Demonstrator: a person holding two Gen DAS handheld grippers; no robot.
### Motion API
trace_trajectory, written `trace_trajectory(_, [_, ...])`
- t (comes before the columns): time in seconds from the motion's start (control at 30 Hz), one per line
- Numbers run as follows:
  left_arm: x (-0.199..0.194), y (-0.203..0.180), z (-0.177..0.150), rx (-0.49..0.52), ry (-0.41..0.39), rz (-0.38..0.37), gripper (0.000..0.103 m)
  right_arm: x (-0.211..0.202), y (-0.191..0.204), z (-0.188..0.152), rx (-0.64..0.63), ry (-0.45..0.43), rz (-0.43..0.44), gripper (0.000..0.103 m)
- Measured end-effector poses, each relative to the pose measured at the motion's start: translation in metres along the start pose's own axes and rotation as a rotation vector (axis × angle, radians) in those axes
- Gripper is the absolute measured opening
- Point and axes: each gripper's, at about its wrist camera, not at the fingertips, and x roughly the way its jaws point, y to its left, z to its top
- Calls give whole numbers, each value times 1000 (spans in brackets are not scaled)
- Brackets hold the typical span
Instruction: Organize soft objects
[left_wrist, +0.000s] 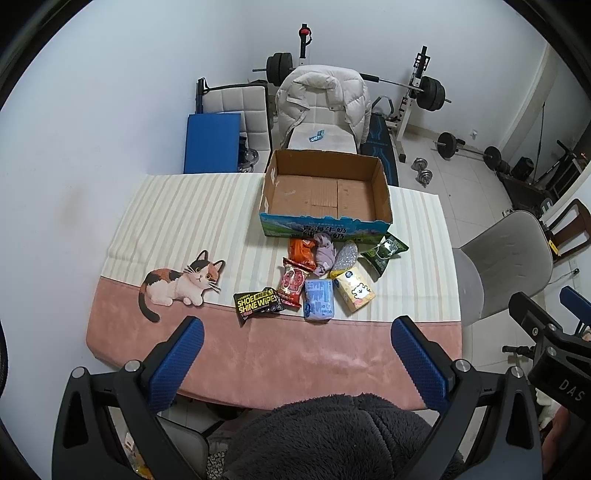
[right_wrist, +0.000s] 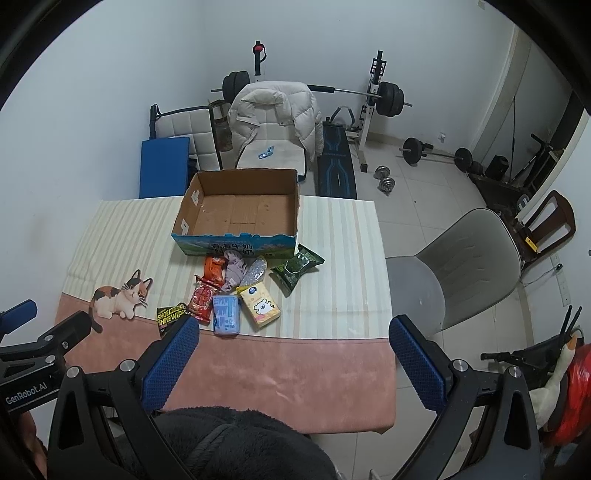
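An open, empty cardboard box (left_wrist: 325, 192) (right_wrist: 240, 210) stands at the far side of the table. In front of it lies a cluster of soft items: a purple cloth (left_wrist: 325, 254) (right_wrist: 236, 271), a blue tissue pack (left_wrist: 318, 299) (right_wrist: 226, 315), a yellow tissue pack (left_wrist: 354, 290) (right_wrist: 261, 307), a silver scrubber (left_wrist: 346, 254), red (left_wrist: 293, 286) and orange (left_wrist: 303, 251) snack bags, a green packet (left_wrist: 384, 253) (right_wrist: 297, 267) and a black shoe-wipes pack (left_wrist: 256, 304). My left gripper (left_wrist: 295, 345) and right gripper (right_wrist: 293, 345) are both open and empty, held over the table's near edge.
The table wears a striped and pink cloth (left_wrist: 295, 354) with a cat picture (left_wrist: 181, 282). A grey chair (right_wrist: 454, 266) stands right of the table. A chair with a white jacket (left_wrist: 325, 99), a blue pad and barbell gear stand behind.
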Motion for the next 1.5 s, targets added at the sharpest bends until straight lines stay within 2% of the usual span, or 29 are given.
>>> trace_trajectory(1.37, [-4,-4,9,12,-26,13,103,-2,-4,3,21,-17,5,103])
trace_trajectory(1.5, [6,-7,12,28,-18,4,103,2,-4,3,25,-19,11,103])
